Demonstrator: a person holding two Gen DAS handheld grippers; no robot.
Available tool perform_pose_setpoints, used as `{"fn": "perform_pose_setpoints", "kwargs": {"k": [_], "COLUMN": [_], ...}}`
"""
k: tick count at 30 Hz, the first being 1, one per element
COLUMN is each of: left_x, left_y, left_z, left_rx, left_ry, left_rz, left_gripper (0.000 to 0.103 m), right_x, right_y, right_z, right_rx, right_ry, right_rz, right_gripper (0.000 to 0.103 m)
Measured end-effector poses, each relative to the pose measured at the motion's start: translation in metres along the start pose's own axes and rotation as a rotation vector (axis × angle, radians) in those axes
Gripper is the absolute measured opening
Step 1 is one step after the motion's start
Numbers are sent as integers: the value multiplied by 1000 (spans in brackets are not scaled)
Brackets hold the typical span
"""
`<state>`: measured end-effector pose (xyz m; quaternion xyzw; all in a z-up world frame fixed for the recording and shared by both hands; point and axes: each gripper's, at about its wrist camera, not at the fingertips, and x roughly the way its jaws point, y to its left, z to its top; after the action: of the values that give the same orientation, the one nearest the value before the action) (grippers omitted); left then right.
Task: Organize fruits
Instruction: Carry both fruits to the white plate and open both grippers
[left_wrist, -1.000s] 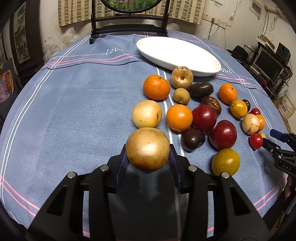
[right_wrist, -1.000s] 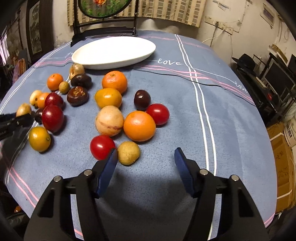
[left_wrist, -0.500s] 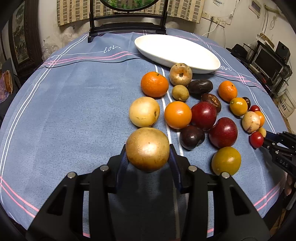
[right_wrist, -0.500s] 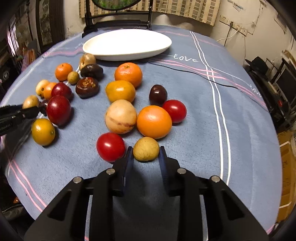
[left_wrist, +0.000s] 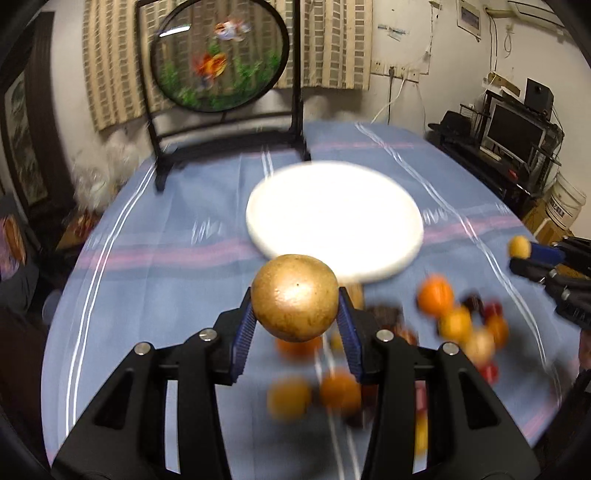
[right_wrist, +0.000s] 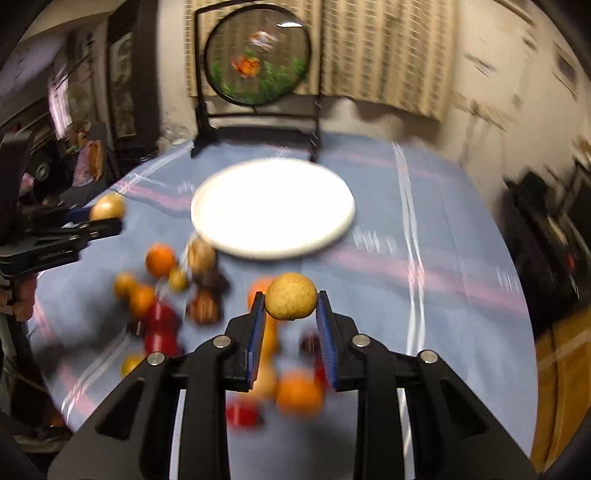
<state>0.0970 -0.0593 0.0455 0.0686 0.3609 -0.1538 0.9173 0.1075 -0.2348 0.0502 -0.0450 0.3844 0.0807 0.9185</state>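
At the left, the left gripper (left_wrist: 294, 325) had its blue-padded fingers (left_wrist: 244, 330) clamped on a large golden-brown round fruit (left_wrist: 294, 297), held in the air above the surface (left_wrist: 155, 280), which was covered in a blue cloth with pink and white stripes. In the middle, beyond both grippers, an empty white plate (left_wrist: 334, 218) lay on the cloth in front of a round framed fish picture on a black stand (left_wrist: 220, 55). Below the grippers, the other fruits (left_wrist: 454, 317), orange, yellow, red and dark, sat blurred in a loose cluster near the plate. At the right, the right gripper (right_wrist: 291, 325) had its fingers clamped on a small tan round fruit (right_wrist: 291, 296), also clear of the cloth.
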Motion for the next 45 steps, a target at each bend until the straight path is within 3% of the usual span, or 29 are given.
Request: {"fn": "perform_pose_setpoints", "kwargs": {"k": [4, 8, 11, 14, 15, 16, 17, 18, 19, 25, 30, 34, 39, 45], "left_x": [74, 139, 174, 196, 201, 204, 204, 202, 197, 143, 75, 46, 15, 7], "left_y": [4, 0, 4, 7, 6, 4, 4, 4, 3, 5, 17, 24, 28, 29], "left_z": [52, 89, 103, 106, 107, 106, 105, 104, 104, 102, 66, 22, -37, -82], "left_rx": [-37, 20, 20, -10, -15, -19, -21, -21, -21, -16, -5, 13, 18, 22], "left_ry": [90, 109, 134, 153, 156, 155, 150, 135, 113, 49, -27, 60, 101, 147], "left_rz": [6, 72, 109, 91, 77, 77, 90, 107, 124, 51, 34, 17, 12, 7], "left_gripper": [43, 43, 43, 44, 45, 54, 64, 80, 82, 82, 92, 92, 92, 92], "right_x": [74, 139, 181, 203, 208, 213, 214, 210, 207, 148, 74, 28, -13, -47], "right_y": [-7, -20, -28, -31, -34, -36, -39, -42, -43, -55, -55, -56, -43, -21], "right_z": [52, 78, 88, 93, 95, 97, 98, 98, 99, 88, 45, -1, -44, -83], "right_rx": [-82, -110, -126, -122, -108, -91, -76, -61, -57, -2, 24, 92, 121, 144], "right_ry": [97, 167, 204, 199, 200, 208, 216, 214, 207, 126, 47, 32, 21, 1], "right_rz": [-42, -72, -107, -103, -99, -90, -91, -98, -96, -55, -20, -23, -15, 7], "right_gripper": [28, 28, 28, 29, 36, 40, 53, 58, 58, 58, 60, 60, 60, 61]}}
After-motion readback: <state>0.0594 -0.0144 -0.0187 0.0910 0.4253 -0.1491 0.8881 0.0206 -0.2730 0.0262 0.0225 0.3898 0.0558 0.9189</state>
